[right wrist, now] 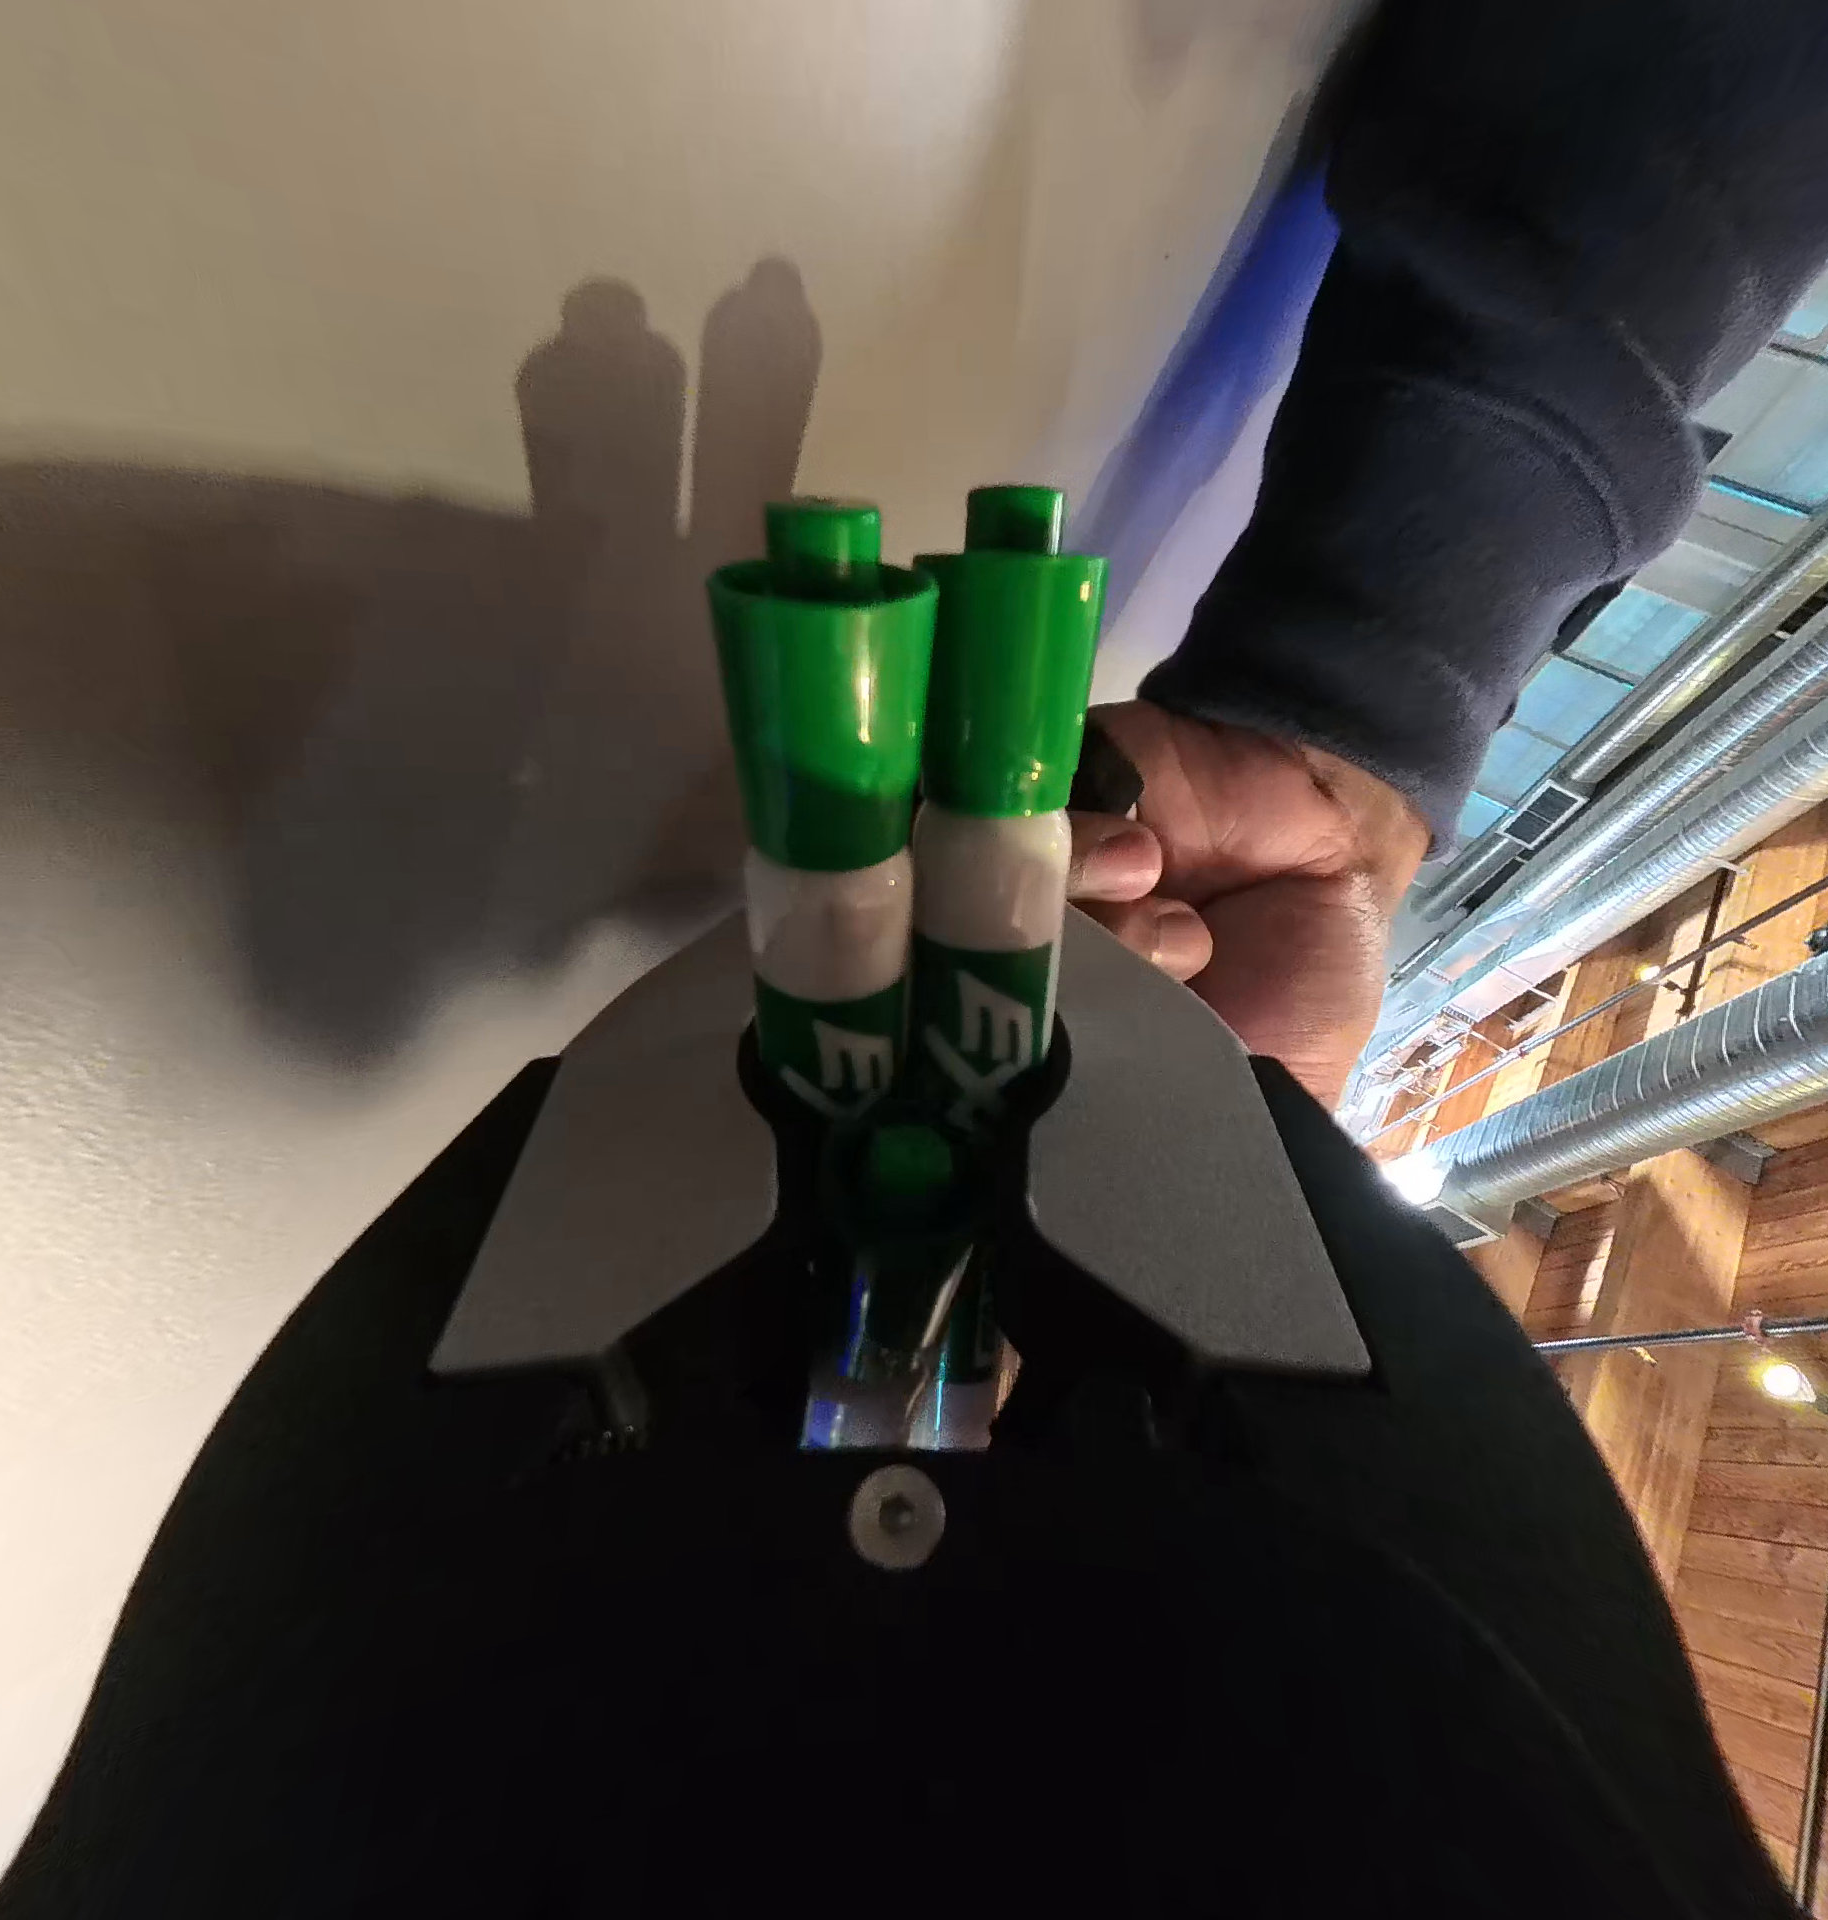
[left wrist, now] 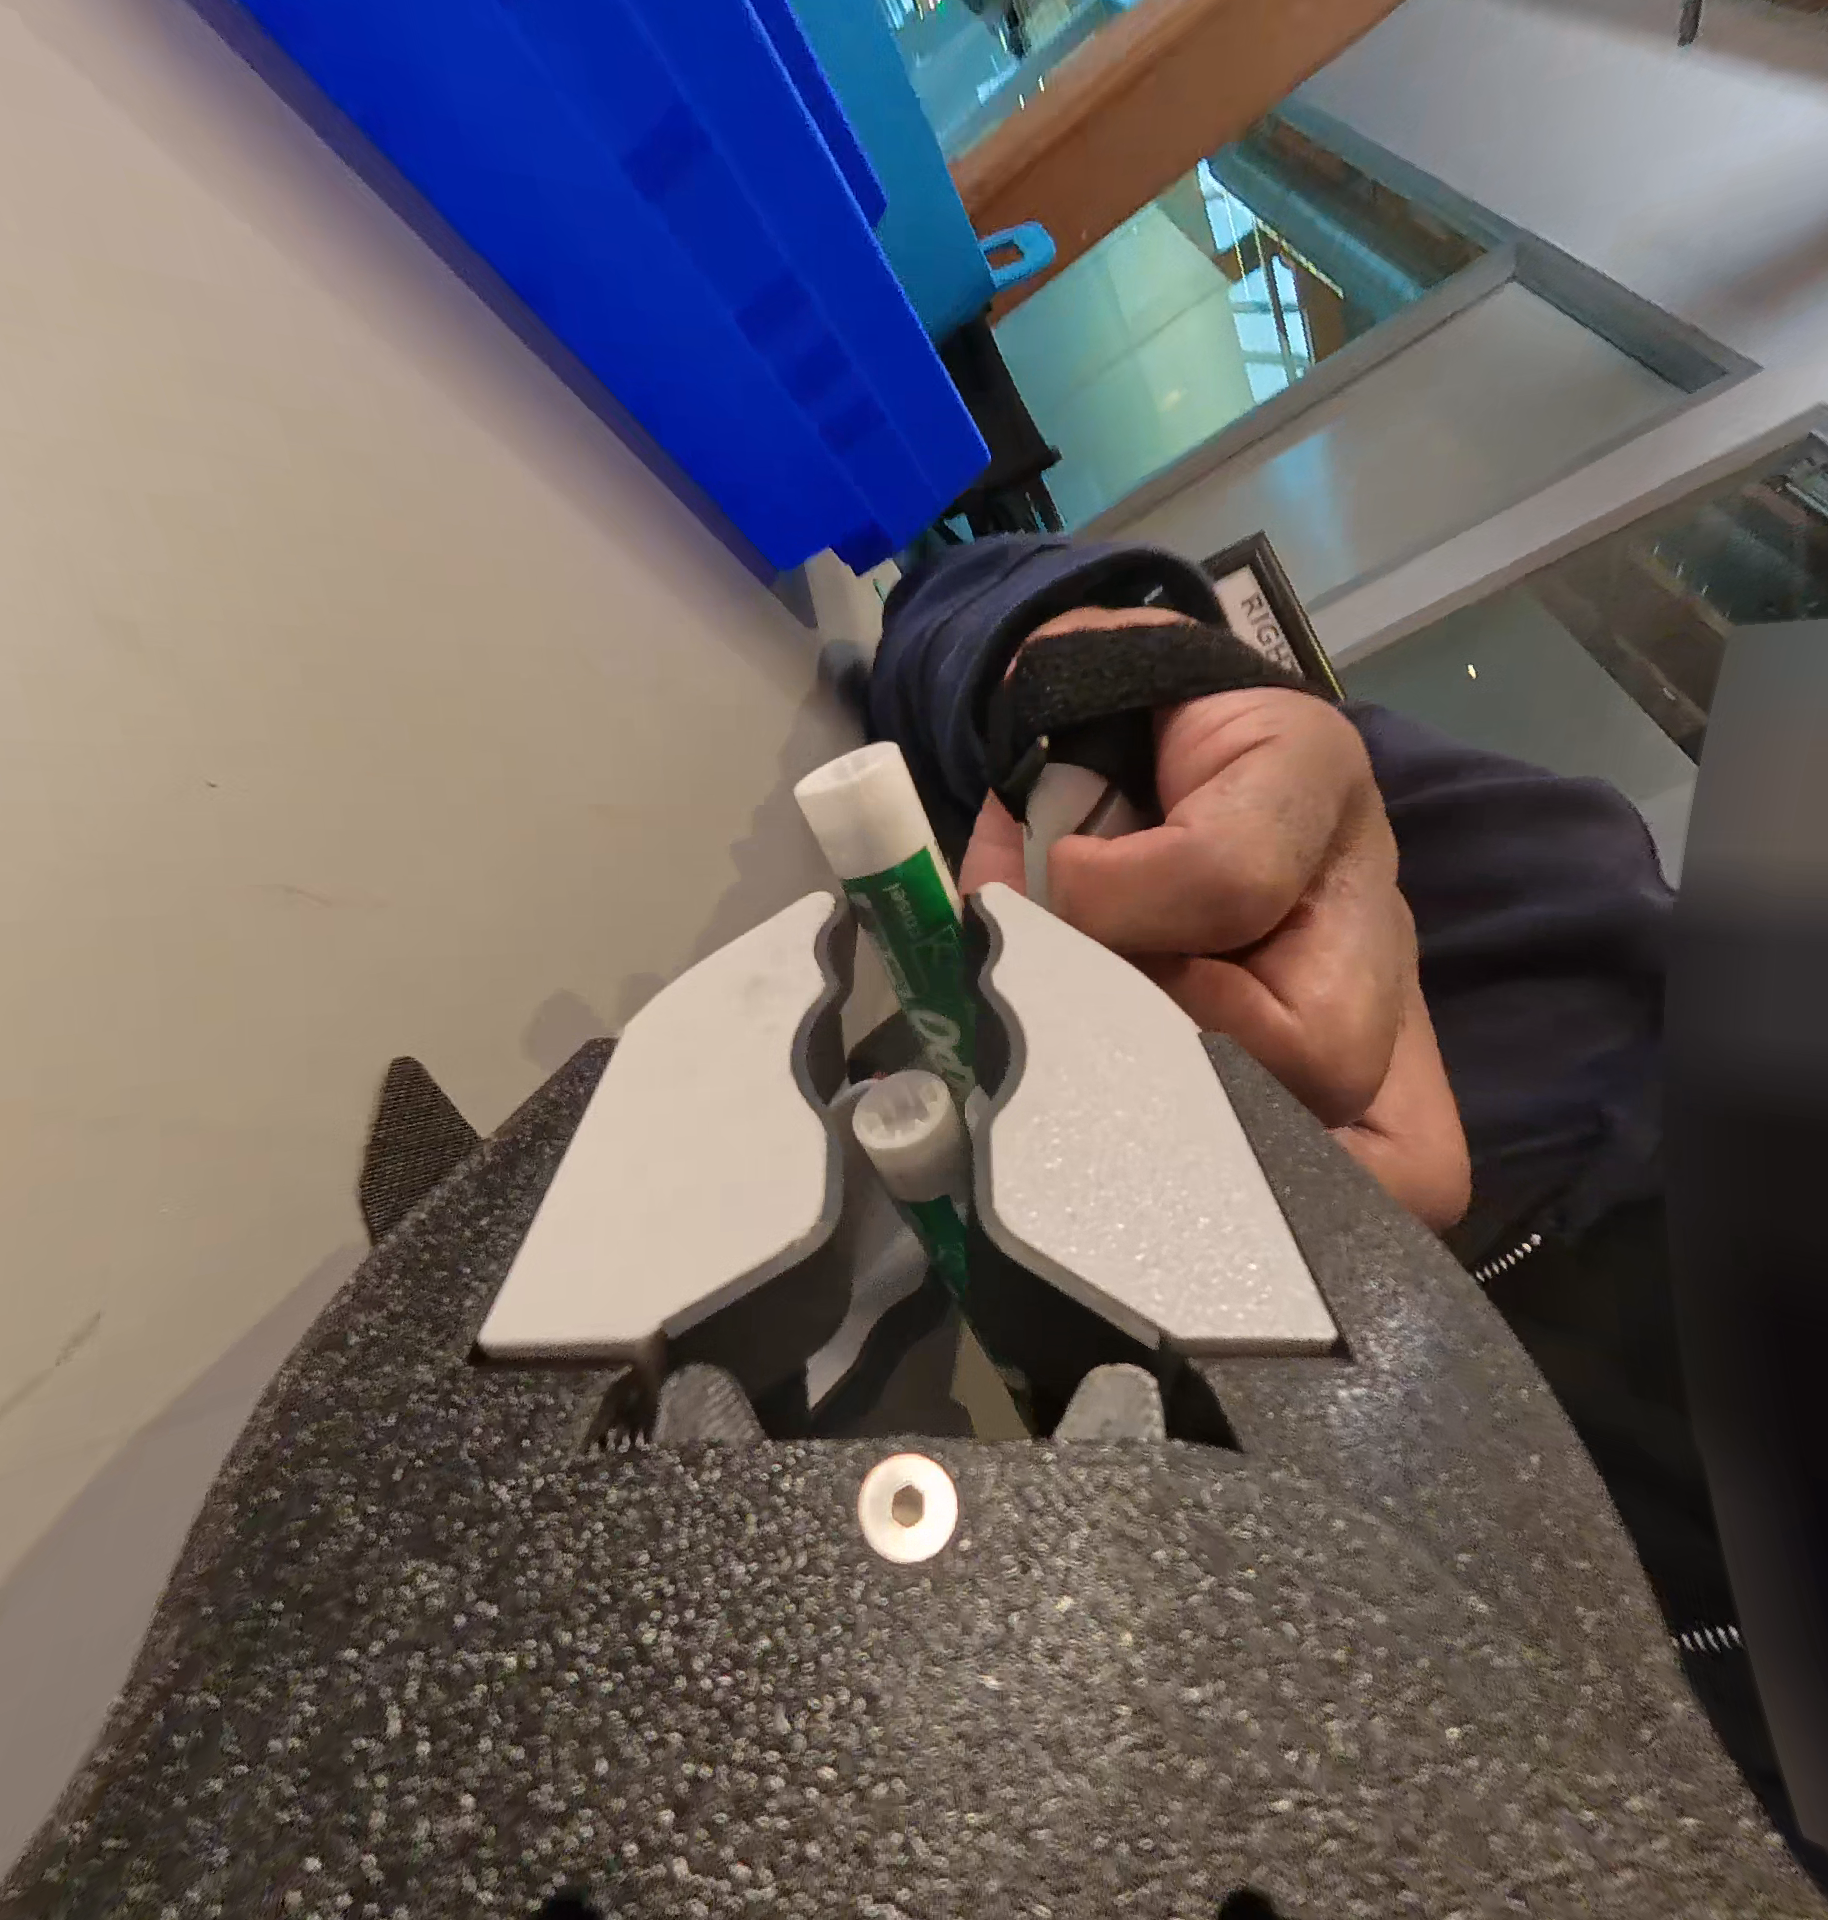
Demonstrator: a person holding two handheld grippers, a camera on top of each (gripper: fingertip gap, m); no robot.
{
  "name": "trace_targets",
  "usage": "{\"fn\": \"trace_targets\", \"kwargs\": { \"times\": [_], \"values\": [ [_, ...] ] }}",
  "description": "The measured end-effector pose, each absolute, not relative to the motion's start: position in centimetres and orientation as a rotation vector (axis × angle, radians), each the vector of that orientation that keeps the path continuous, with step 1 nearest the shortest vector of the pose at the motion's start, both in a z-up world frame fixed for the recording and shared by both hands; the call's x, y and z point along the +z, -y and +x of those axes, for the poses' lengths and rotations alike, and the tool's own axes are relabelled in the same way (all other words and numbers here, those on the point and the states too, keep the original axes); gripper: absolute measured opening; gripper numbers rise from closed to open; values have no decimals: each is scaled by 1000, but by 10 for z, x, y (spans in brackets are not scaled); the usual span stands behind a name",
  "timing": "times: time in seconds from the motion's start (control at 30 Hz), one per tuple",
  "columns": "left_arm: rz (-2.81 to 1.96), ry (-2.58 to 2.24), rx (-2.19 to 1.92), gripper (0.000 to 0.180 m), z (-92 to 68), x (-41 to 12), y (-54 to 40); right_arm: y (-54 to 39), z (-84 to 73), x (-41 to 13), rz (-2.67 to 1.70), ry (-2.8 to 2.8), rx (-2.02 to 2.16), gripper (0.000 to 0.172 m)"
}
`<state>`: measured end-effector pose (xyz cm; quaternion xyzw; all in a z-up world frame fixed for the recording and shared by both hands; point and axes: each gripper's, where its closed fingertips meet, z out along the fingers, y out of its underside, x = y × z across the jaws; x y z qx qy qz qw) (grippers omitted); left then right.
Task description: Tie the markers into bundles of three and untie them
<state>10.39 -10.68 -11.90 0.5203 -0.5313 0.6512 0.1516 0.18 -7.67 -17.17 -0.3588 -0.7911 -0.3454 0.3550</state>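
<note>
Gripping the green-and-white plastic markers (right wrist: 889,831) from opposite ends — right gripper (right wrist: 905,1049) clamping near the green caps, left gripper (left wrist: 905,956) pinching one barrel's white tail — evidently keeping the set gathered above the pale tabletop (left wrist: 266,727) for tying.

Right wrist view: three green markers (right wrist: 889,831), two side by side at 12 o'clock, a third's cap just below at centre. Left wrist view: two markers (left wrist: 905,914), one rising toward 12 o'clock, one white end below it. One blue bin (left wrist: 681,260) at 11 o'clock. Two hands, one per view (left wrist: 1253,883) (right wrist: 1253,883). One surface (left wrist: 266,727).
</note>
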Motion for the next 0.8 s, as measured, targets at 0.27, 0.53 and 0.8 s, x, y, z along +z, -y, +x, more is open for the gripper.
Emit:
{"fn": "trace_targets", "kwargs": {
  "times": [0.27,0.53,0.8],
  "values": [
    [1773,1409,2177,19,125,-101,46,79,0,-174,-957,2033,-862,41],
    [1950,1392,2454,19,104,-70,-34,86,33,-177,-1350,2033,-578,41],
    [1481,2062,1642,19,44,-128,59,95,95,-183,-1788,1957,-321,41]
  ]
}}
